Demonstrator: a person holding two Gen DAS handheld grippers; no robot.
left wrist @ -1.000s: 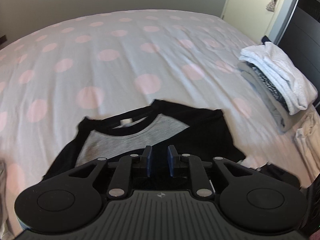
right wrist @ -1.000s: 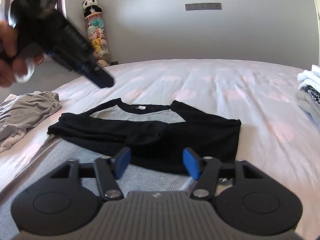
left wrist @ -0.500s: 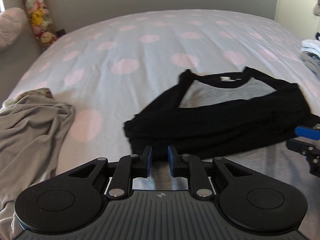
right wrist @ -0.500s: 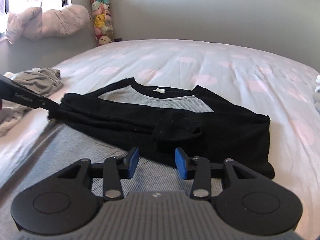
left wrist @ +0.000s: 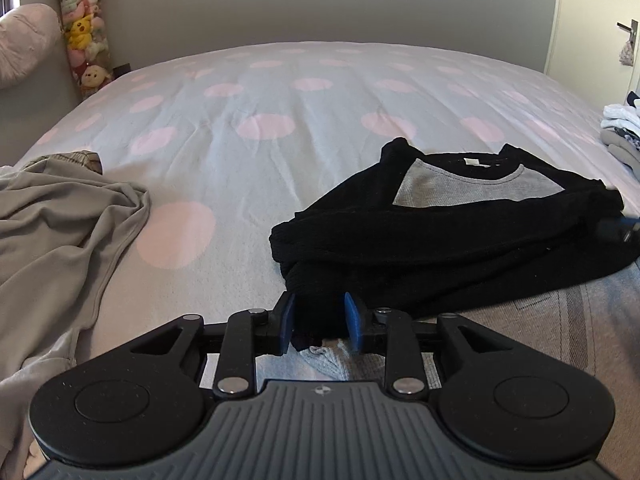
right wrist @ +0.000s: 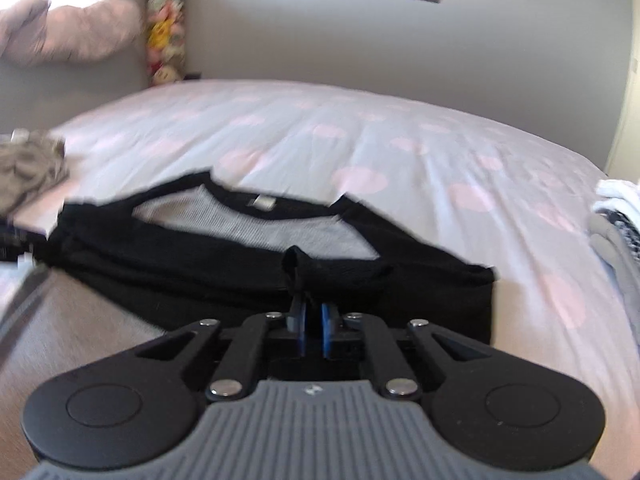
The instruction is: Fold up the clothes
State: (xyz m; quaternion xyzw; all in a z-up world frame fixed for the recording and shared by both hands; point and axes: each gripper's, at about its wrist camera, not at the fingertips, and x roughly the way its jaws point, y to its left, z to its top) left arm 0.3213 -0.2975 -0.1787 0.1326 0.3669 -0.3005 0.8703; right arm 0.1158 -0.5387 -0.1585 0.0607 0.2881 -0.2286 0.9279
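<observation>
A black and grey raglan shirt [left wrist: 460, 236] lies on the bed with its black sleeves folded across the body. My left gripper [left wrist: 320, 314] is open with the jaws around the shirt's left edge fold. In the right wrist view the shirt [right wrist: 240, 248] lies ahead, blurred. My right gripper [right wrist: 312, 320] is shut on a pinch of the black sleeve cuff [right wrist: 298, 268], which stands up from the shirt.
The bed has a white sheet with pink dots [left wrist: 280, 120]. A crumpled beige garment [left wrist: 60, 220] lies at the left. A stack of folded clothes [left wrist: 624, 132] sits at the right edge. Plush toys [left wrist: 84, 40] stand by the far wall.
My left gripper opened and moved onto the shirt's left edge. My right gripper closed on the black sleeve cuff and moved forward.
</observation>
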